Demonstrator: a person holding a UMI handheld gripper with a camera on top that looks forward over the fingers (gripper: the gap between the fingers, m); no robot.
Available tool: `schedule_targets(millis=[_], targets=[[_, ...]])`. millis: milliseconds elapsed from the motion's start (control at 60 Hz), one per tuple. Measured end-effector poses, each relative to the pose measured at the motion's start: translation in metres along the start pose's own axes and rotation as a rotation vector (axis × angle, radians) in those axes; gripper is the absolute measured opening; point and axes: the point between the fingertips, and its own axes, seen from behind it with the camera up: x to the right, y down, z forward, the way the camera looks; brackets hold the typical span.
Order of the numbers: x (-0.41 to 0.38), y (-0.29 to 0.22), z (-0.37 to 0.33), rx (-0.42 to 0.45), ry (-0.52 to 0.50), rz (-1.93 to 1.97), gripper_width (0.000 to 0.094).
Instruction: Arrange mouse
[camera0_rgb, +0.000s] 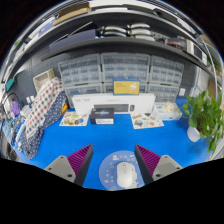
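Between the wide-open, empty fingers (113, 160), a white mouse (125, 175) lies partly cut off below.

Blue table (110, 135) out front. White box (112, 103) at its far side, with trays of small parts left (72, 120) and right (146, 120) of it. Behind, drawer cabinets (122, 72) in a row, one yellow label (126, 87) among them. Green plant (204, 112) at right. Patterned cloth (40, 110) draped at left. Shelves (110, 30) above.
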Motion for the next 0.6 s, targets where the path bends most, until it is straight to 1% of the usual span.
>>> schedule_targets(millis=[117,233,367,600], targets=[[-0.007,-0.020,-0.019,0.047,-0.004,-0.026,0.0850],[-0.015,-0.031,-0.030,0.072,-0.021,-0.027,0.0852],[-0.024,-0.032,-0.034,0.069,-0.040,-0.032,0.0848],[-0.028,-0.026,-0.034,0.063,-0.040,-0.044,0.0849]])
